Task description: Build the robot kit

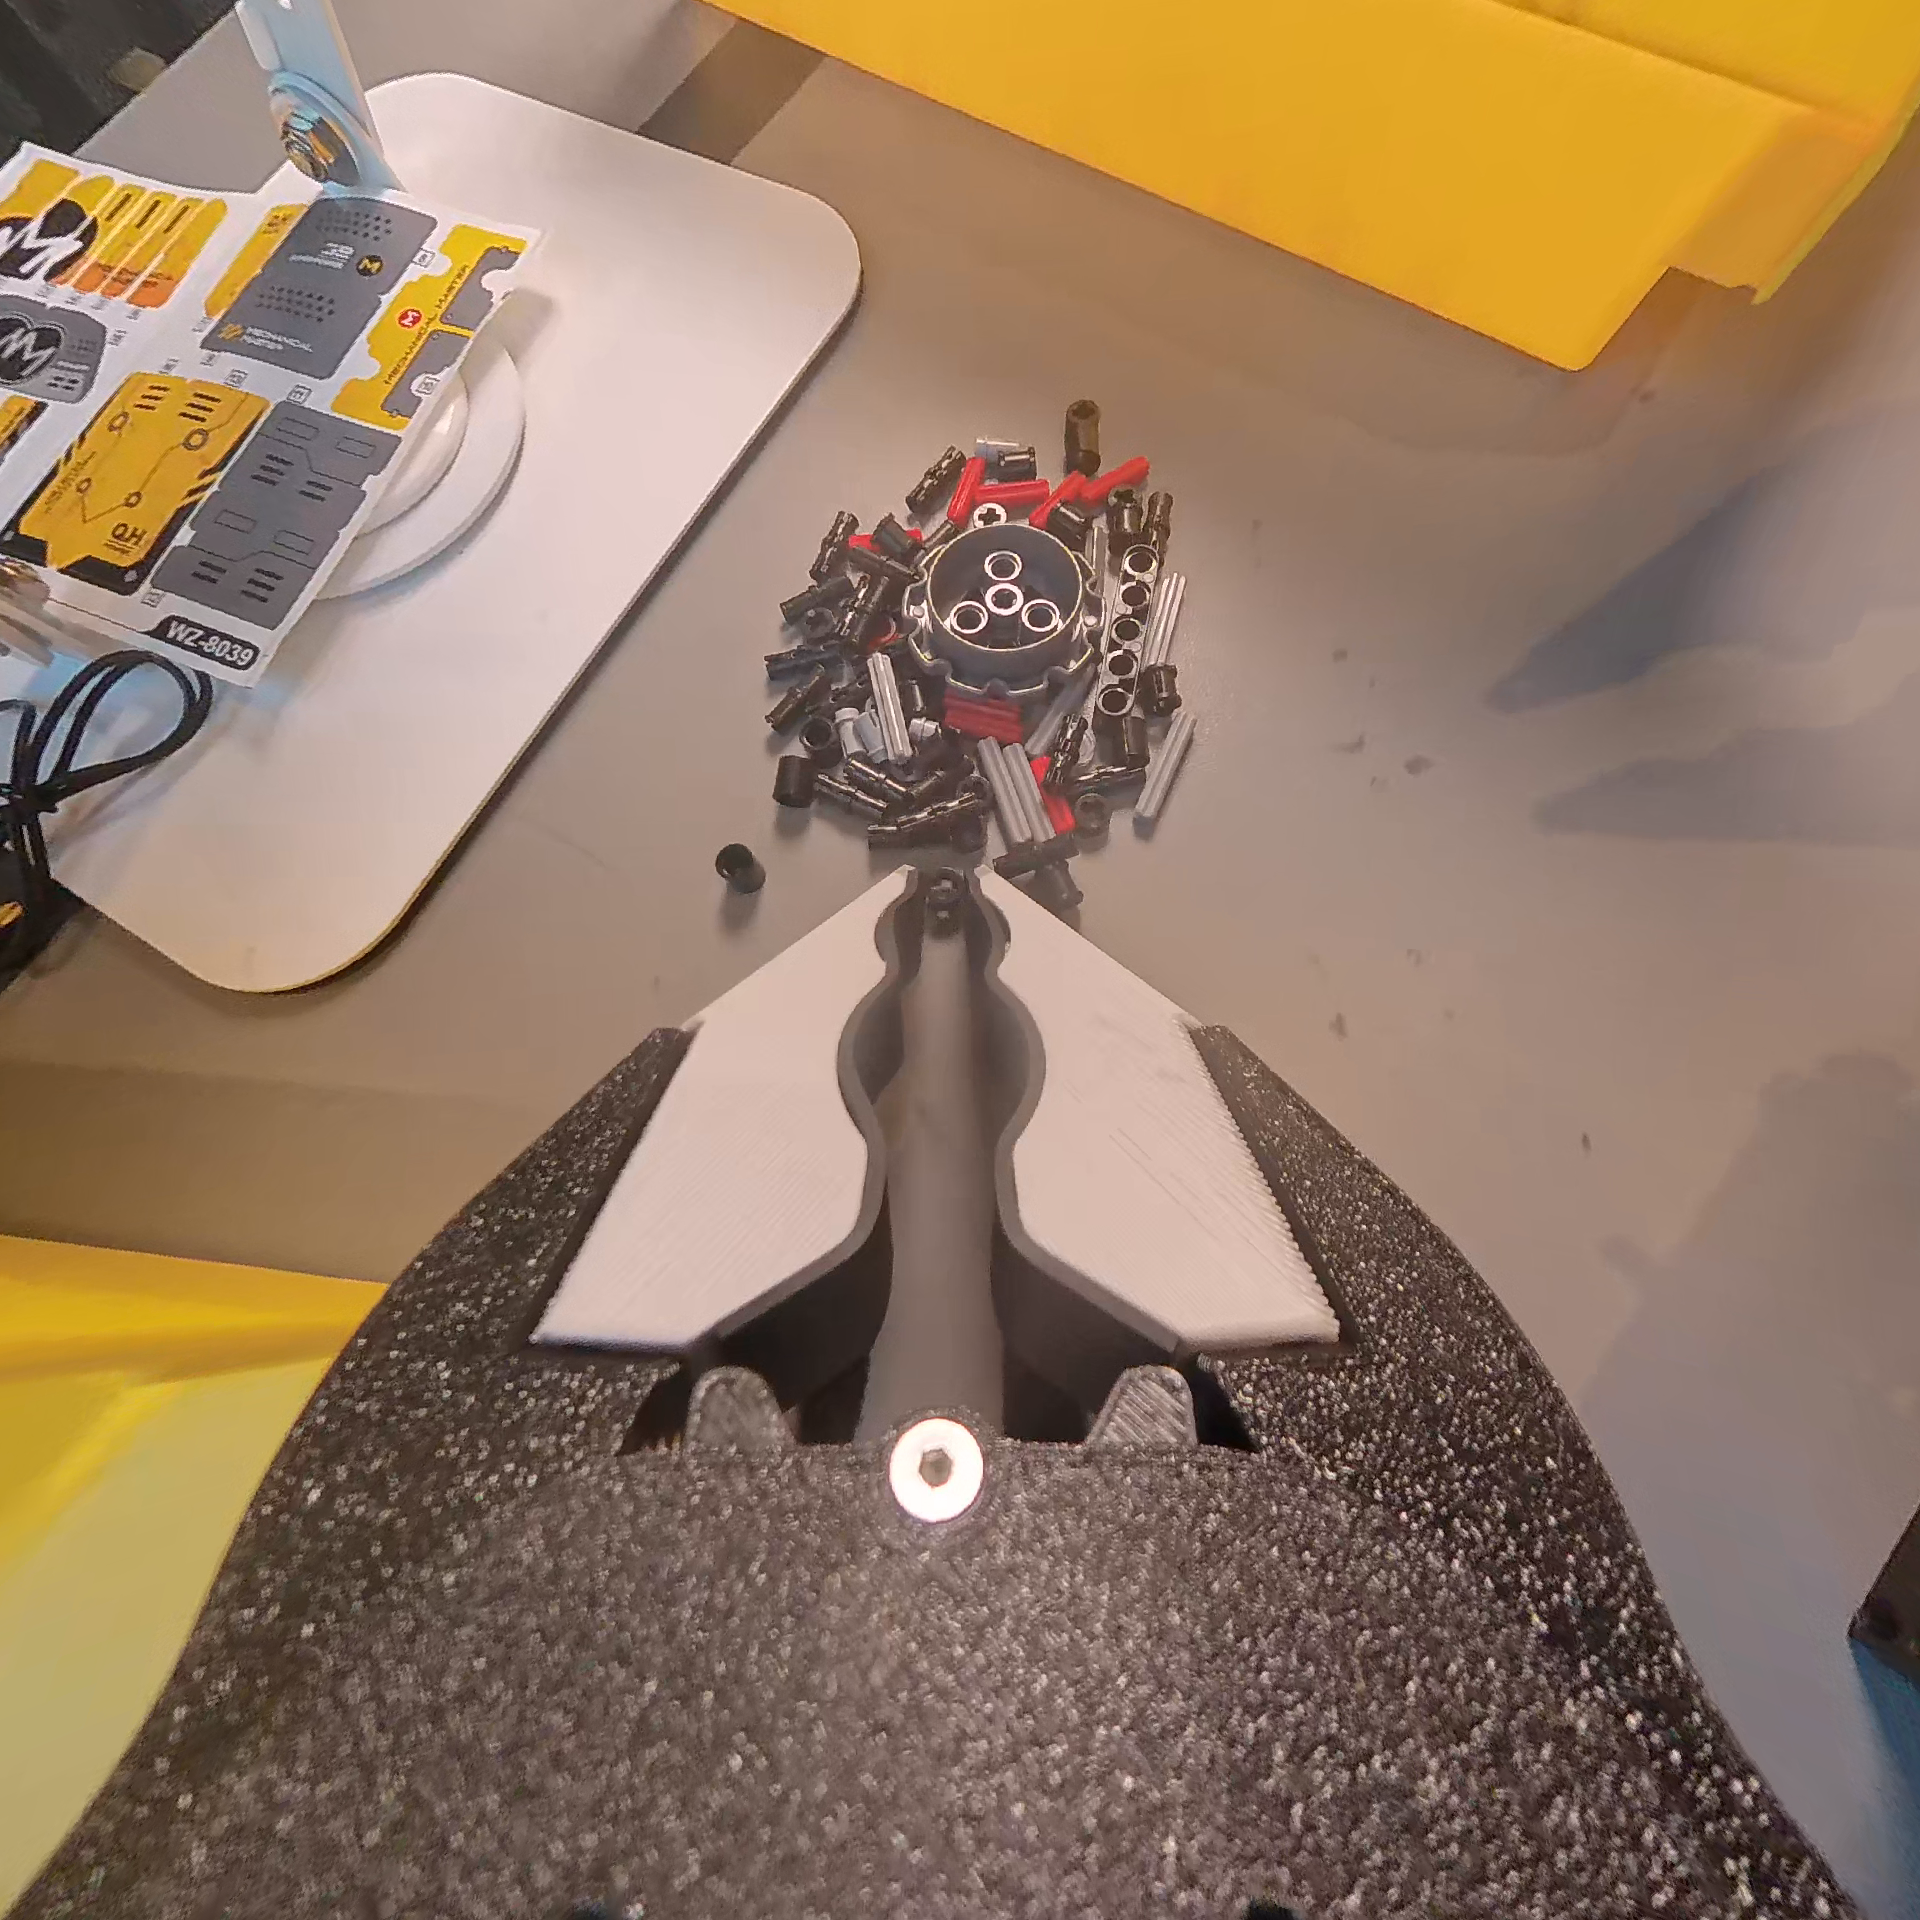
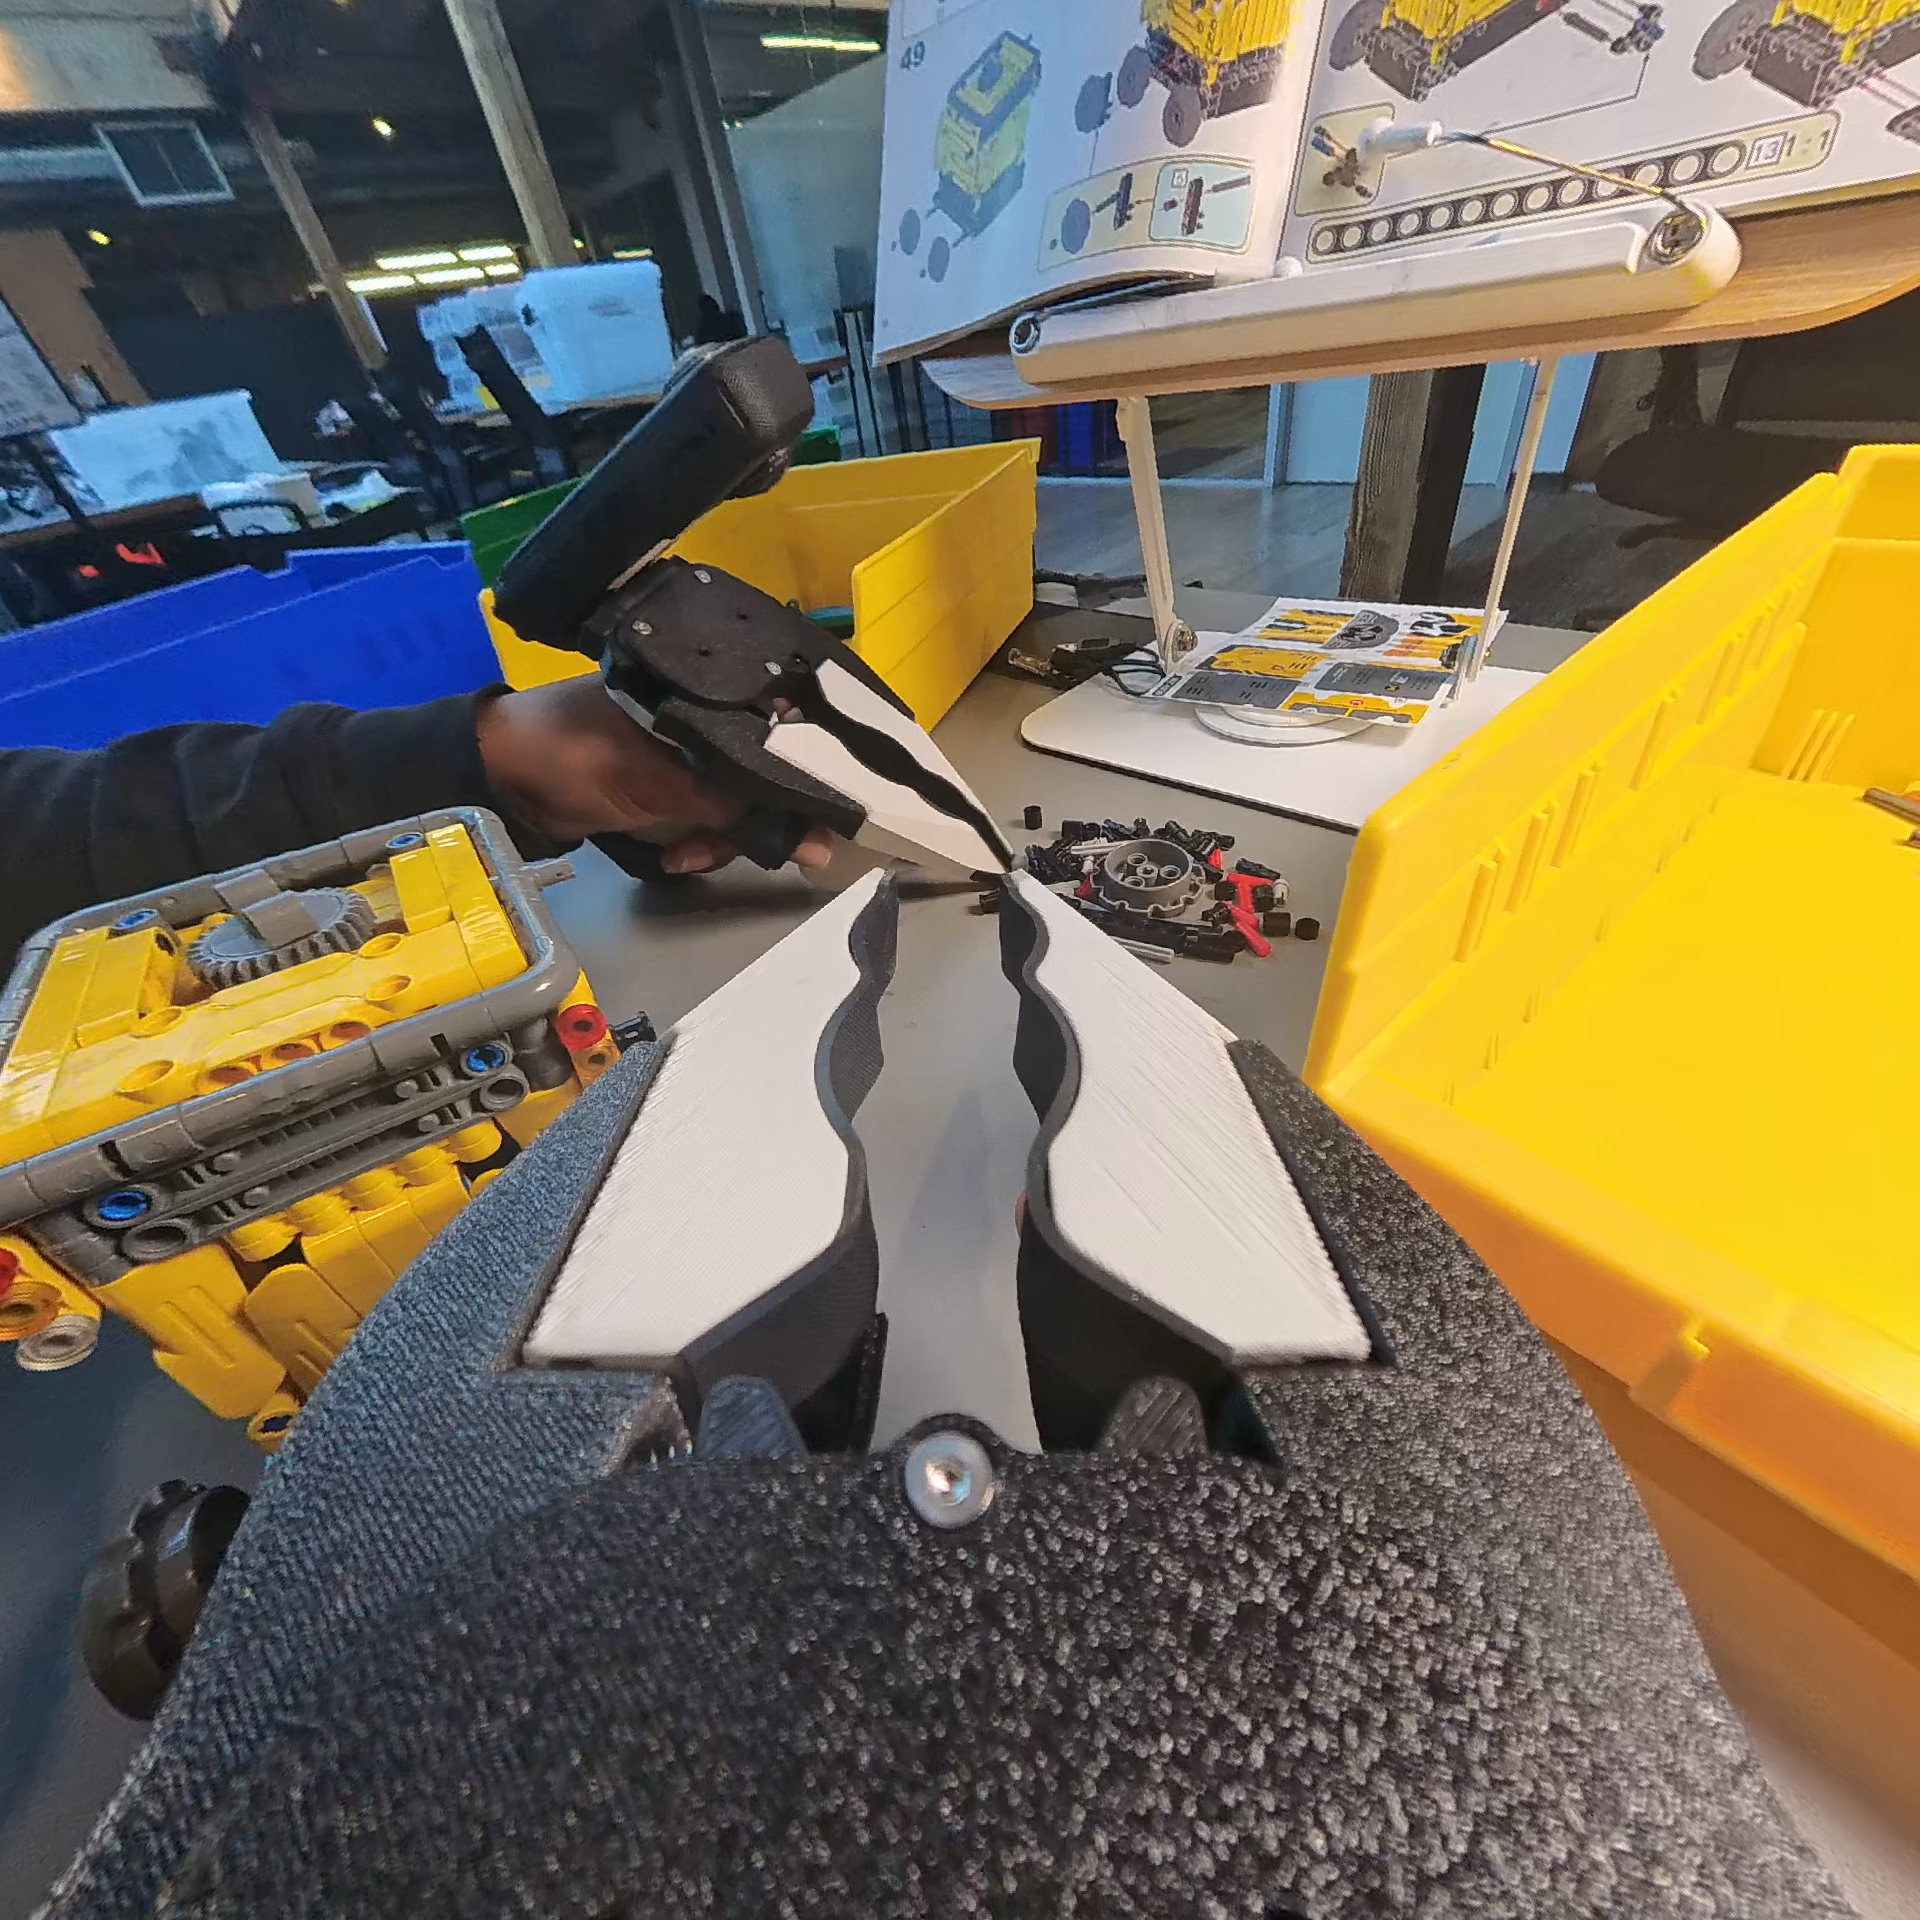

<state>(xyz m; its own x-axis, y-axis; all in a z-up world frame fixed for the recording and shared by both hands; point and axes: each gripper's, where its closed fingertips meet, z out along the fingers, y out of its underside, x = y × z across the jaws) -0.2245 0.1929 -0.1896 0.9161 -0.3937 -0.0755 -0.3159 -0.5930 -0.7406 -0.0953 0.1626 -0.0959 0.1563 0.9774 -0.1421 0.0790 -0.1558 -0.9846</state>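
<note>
**Claw-to-pile relation: left claw at the near edge, right claw behind it**

1. Left wrist view, left to right. A sticker sheet [image 1: 208,416] lies on a white stand base [image 1: 644,436] at the far left of the table [image 1: 1455,935]. One loose black bush [image 1: 740,864] sits just left of my left claw [image 1: 943,883]. The claw's tips are drawn narrow and pinch a small black pin [image 1: 943,902]. The pin's long axis seems to run near-to-far, along the fingers. Directly beyond the tips is the parts pile [image 1: 1143,665], with its near edge just beside them. A round grey hub [image 1: 1003,613] sits at the centre of the pile, farther off on the same line. A yellow bin [image 1: 1351,156] stands at the far right.

2. Right wrist view, left to right. A part-built yellow model [image 2: 260,1039] stands near left. A hand [image 2: 582,769] holds the left claw [image 2: 992,857], which angles down and to the right so that its tip meets the left edge of the pile [image 2: 1164,883]. My right claw [image 2: 948,883] is parted to a moderate gap and holds nothing. Bare table shows between its fingers. It points at the same edge of the pile from nearer in. A second yellow bin [image 2: 1610,987] stands to the right.

3. The left claw is the nearer of the two to the pile.
</note>
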